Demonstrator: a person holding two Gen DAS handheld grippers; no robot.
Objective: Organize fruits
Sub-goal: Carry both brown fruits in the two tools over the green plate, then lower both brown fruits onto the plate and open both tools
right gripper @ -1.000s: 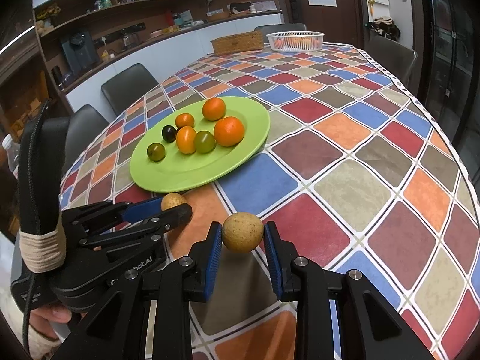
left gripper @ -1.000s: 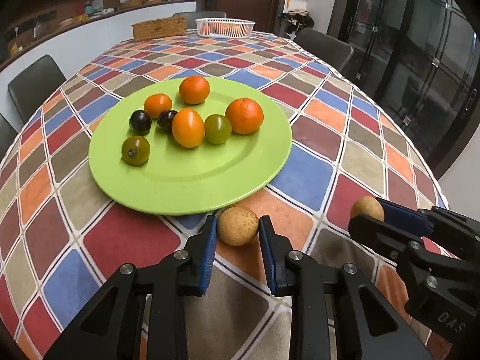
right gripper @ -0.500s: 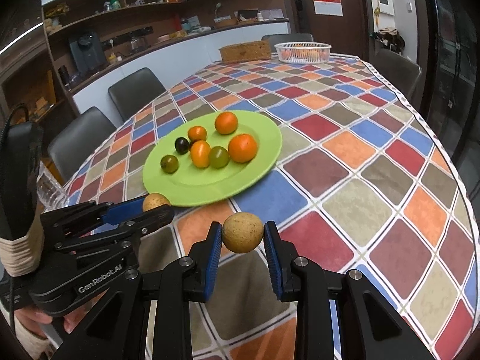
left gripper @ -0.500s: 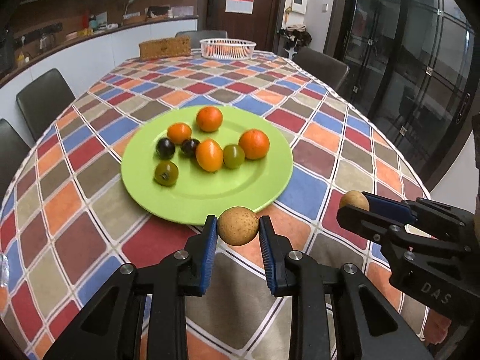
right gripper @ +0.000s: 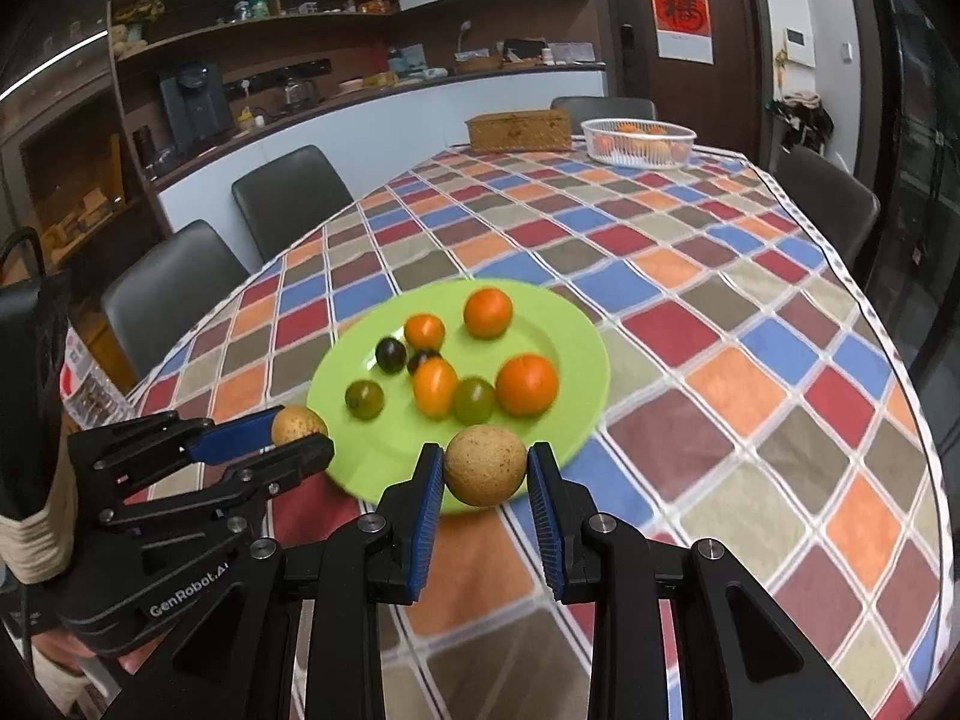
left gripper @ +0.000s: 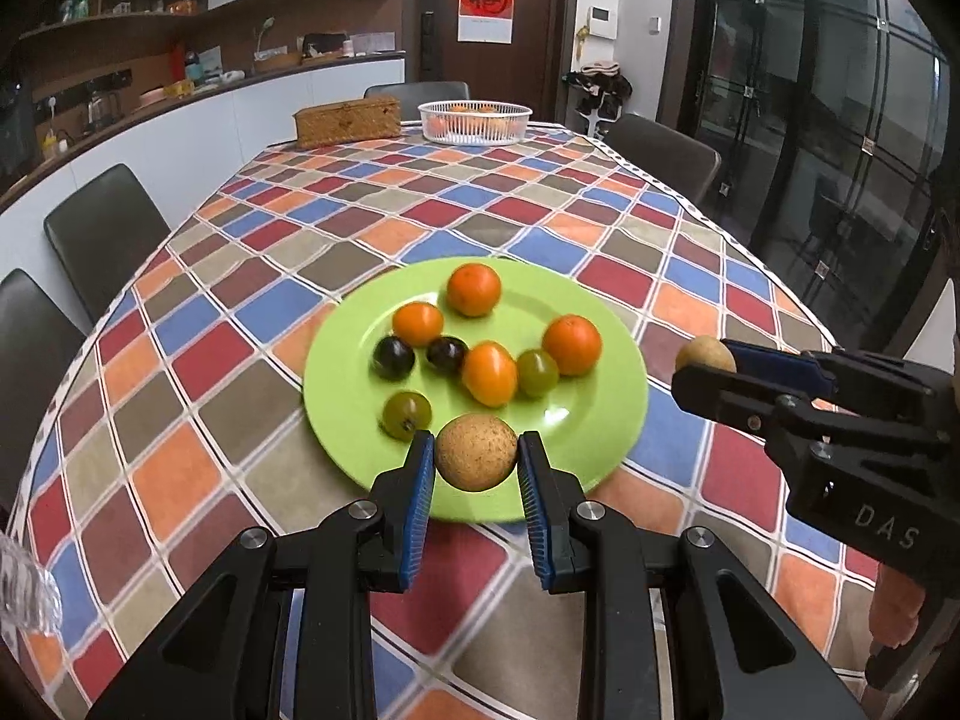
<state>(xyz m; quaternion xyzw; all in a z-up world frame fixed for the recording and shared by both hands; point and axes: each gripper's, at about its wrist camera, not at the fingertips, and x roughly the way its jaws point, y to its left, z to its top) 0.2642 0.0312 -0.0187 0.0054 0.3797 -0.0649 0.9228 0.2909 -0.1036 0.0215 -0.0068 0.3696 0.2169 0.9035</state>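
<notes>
Now both grippers have risen off the table and drifted forward, each carrying its own fruit. A second ago the left gripper (left gripper: 476,461) had its brown round fruit (left gripper: 476,452) down on the checked cloth, short of the green plate (left gripper: 588,420); now that fruit hangs clamped between the blue fingers (left gripper: 418,498) with the plate's near rim directly behind and below it. The right gripper (right gripper: 485,475) likewise grips a second brown fruit (right gripper: 485,474), pinched tight on both sides, with the plate's near edge just ahead of its fingertips and slightly to their left.

Beyond both pairs of fingers, the plate already holds orange, green and dark fruits in a loose cluster around its middle. The stretch of plate nearest the fingers looks bare.

To my eye that means the pick-up is finished for both and the carry is nearly over: what remains is to lower each fruit onto the bare near part and let go, gently, since round fruit may roll.
</notes>
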